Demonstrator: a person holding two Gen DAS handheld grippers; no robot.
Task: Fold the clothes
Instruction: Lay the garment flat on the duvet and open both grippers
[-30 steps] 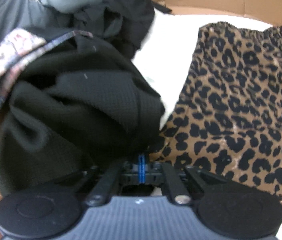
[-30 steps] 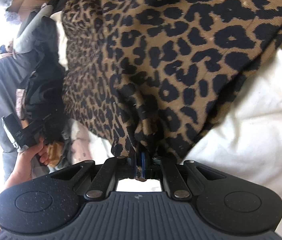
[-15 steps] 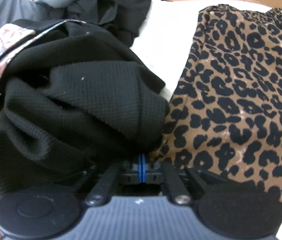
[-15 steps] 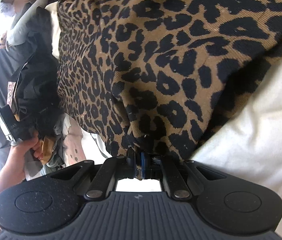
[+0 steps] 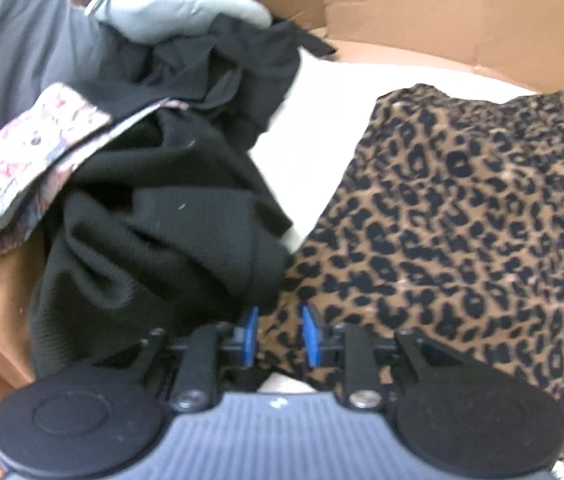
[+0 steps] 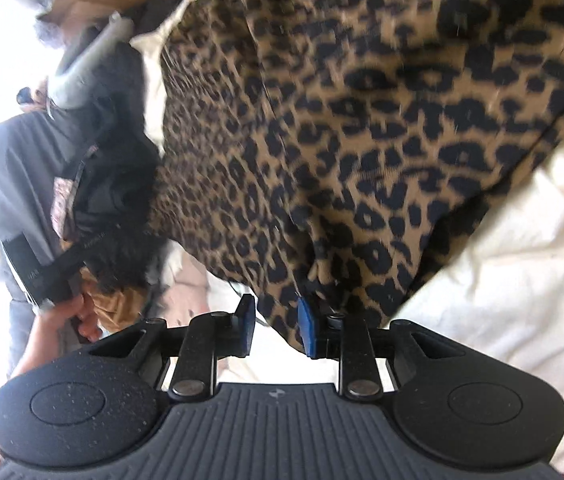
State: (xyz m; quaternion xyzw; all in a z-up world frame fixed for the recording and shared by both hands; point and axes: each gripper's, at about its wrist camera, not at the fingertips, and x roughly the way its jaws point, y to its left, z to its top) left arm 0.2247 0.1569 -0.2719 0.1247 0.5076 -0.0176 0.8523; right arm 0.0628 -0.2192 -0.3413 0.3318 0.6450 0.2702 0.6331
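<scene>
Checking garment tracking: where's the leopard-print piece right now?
The leopard-print garment lies spread on the white bedding, filling the right of the left wrist view, its near left edge beside the black clothes pile; it fills most of the right wrist view.

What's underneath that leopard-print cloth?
The leopard cloth lies on a cream sheet, which shows bare around its edges. Whatever sits directly beneath the cloth's middle is covered, so I cannot tell.

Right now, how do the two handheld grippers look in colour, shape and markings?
Both look alike. The left gripper and right gripper each have a ribbed grey body, two round black discs at the sides, black link bars with silver screws, and blue pads on the jaws. A small pale mark sits on the ribbed body.
</scene>
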